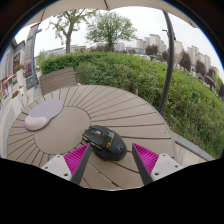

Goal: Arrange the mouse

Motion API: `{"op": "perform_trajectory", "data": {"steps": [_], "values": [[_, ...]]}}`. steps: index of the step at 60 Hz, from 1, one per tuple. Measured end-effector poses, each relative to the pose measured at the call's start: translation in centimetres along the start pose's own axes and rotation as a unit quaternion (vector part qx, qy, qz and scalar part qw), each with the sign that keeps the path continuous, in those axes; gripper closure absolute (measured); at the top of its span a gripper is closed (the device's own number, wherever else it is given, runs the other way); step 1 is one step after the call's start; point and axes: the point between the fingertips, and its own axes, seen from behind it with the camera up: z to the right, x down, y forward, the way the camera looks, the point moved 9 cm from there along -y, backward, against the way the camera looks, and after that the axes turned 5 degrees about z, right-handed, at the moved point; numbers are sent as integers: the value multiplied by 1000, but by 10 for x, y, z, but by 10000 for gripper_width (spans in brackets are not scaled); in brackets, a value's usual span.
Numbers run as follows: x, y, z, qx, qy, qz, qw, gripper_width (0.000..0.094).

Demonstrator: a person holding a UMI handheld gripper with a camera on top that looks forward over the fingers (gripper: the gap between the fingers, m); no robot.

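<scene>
A black computer mouse (103, 141) with yellow marks lies on a round slatted wooden table (120, 108), between my fingers and just ahead of their tips. My gripper (110, 160) is open; the magenta pads (75, 158) stand wide to either side of the mouse with gaps on both sides. A round tan mouse pad (62, 130) lies on the table to the left of the mouse, beyond the left finger.
A pale grey-lilac pouch or wrist rest (42, 113) lies at the mouse pad's far left edge. A green hedge (170, 85) rises beyond the table on the right. Trees and buildings stand far behind. A wooden bench (58, 79) is beyond the table.
</scene>
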Motion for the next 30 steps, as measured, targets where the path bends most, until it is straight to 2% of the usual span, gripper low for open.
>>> {"op": "perform_trajectory", "data": {"steps": [8,9,15,16,21,22,28,30], "values": [[-13,30,27,-12,4,-5,1000,81],[-13,32,7,-10,3,-5,1000,81],[-24,50,39,-9,-7,-11,1000,82],[-21,50,12,-3,-6,-11,1000,80],[-28,62,35,-3,-6,-20,1000,83],[-28,61,13,0,-5,-22,1000,84],[-36,73,34,-1,-9,-33,999,87],[-34,73,11,4,-11,-34,999,88]]}}
